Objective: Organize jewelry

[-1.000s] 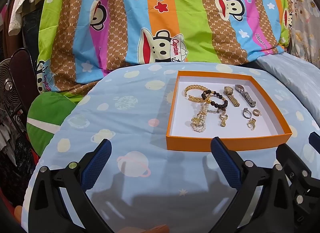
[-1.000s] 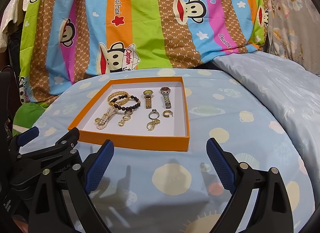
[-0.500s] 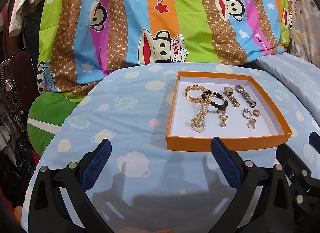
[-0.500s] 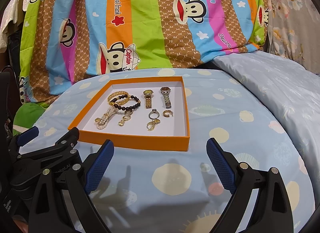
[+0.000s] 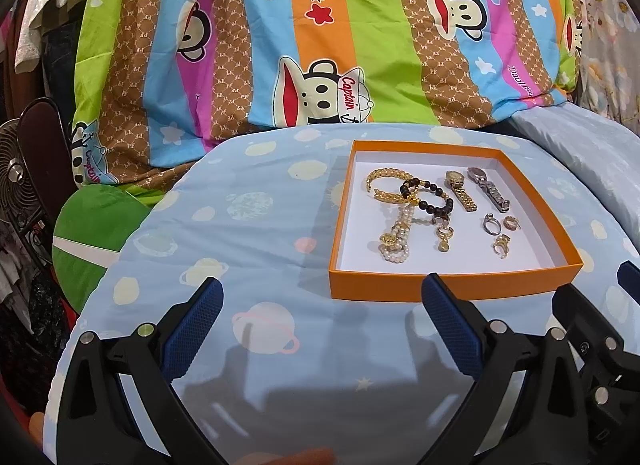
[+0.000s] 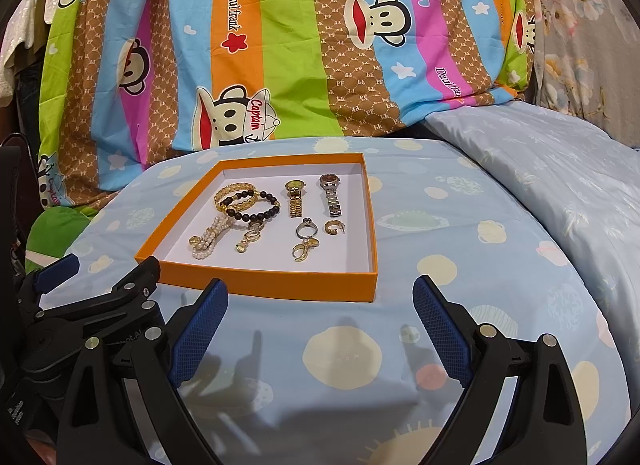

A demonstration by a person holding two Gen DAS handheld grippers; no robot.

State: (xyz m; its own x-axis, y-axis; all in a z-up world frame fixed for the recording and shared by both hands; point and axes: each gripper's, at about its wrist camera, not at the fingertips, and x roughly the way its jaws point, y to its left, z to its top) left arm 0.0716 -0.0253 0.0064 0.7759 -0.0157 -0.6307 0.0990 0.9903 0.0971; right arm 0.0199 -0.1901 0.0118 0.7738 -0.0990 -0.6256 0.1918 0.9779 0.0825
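Observation:
An orange box lid (image 5: pixel 452 289) (image 6: pixel 264 283) with a white floor lies on the blue cloth. In it lie a gold bracelet (image 5: pixel 386 185) (image 6: pixel 234 194), a dark bead bracelet (image 5: pixel 428 197) (image 6: pixel 256 207), a pearl strand (image 5: pixel 396 239) (image 6: pixel 206 239), a gold watch (image 5: pixel 460 191) (image 6: pixel 295 198), a silver watch (image 5: pixel 488 189) (image 6: pixel 331 195) and several rings (image 5: pixel 491 224) (image 6: pixel 307 228). My left gripper (image 5: pixel 320 297) is open and empty, short of the box's near left corner. My right gripper (image 6: pixel 320 293) is open and empty, before the box's near right corner.
The blue planet-print cloth (image 5: pixel 240 249) covers a rounded table. A striped monkey-print quilt (image 5: pixel 320 45) hangs behind it. A pale blue bed cover (image 6: pixel 560 185) lies to the right. A green cushion (image 5: pixel 88 237) and a fan (image 5: pixel 20 173) are at the left.

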